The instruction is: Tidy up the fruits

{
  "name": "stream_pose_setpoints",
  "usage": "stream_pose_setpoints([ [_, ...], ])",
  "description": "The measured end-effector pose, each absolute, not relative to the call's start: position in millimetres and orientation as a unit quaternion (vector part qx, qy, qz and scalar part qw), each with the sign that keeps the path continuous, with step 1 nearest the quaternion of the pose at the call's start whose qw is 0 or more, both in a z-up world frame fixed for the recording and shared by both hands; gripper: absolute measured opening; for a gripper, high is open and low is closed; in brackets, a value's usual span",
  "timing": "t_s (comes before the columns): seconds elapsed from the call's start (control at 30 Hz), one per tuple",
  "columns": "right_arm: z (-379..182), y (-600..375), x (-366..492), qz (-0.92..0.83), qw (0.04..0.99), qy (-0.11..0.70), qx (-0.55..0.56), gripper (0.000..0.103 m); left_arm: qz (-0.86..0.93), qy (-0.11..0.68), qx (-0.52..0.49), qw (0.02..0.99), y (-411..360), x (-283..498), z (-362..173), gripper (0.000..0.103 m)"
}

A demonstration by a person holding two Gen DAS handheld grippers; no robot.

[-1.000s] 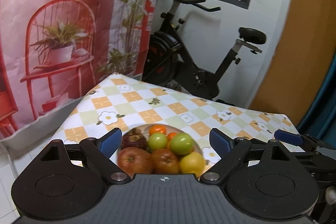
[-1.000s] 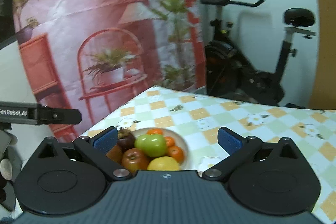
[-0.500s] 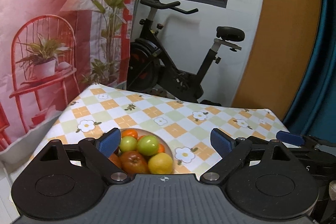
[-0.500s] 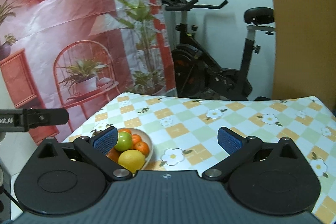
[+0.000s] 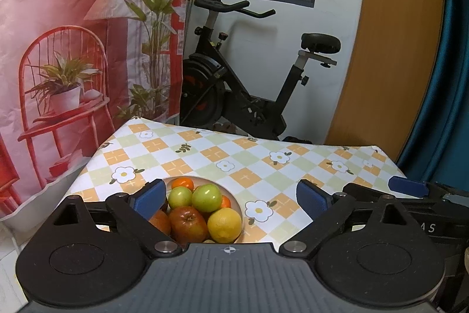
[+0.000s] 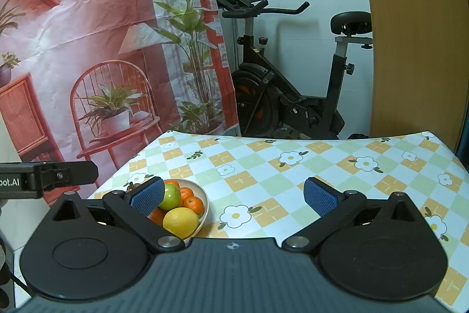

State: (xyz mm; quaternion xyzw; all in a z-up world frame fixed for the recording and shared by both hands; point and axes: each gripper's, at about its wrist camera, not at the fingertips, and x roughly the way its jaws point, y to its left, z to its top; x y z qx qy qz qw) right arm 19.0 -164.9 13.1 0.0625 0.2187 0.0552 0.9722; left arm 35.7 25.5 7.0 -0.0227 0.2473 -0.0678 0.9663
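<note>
Two grippers of yours have drawn back from the bowl since a second ago: in both wrist views the checked tablecloth (image 5: pixel 263 166) now shows far more of its length, out to its far edge by the exercise bike (image 5: pixel 252 84), and the fruit looks smaller and lower in the picture. The printed red backdrop (image 5: pixel 67 49) has slid leftward in your left view, uncovering the wooden door (image 5: pixel 392 49) and a blue curtain (image 5: pixel 451 78) on the right.

Your left gripper (image 5: pixel 231 197) has its jaws opening, already very wide, with nothing pressed between the blue pads; the bowl only shows through the gap near the left pad. Your right gripper (image 6: pixel 234 195) stands just as wide and holds nothing, its pads over bare cloth, with the bowl partly behind its left finger.

The bowl (image 5: pixel 236 203) is pale and round and sits near the tabletop's near left corner. It is heaped: a dark red apple (image 5: pixel 187 223) at the front, a yellow lemon (image 5: pixel 224 225) just right of it, two green apples (image 5: pixel 206 197) touching behind them, and small oranges (image 6: pixel 195 203) toward the back and right rim. One more brownish fruit (image 5: pixel 159 222) is half hidden behind your left pad
</note>
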Motion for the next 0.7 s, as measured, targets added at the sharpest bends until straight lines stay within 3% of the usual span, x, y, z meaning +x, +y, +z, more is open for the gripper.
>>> stream_pose_setpoints([
  [0.7,14.8,-165.2,18.9,0.051,0.971,0.226,0.066,0.103,-0.060,0.250,-0.013,0.966,22.2,28.9,8.9,0.098],
])
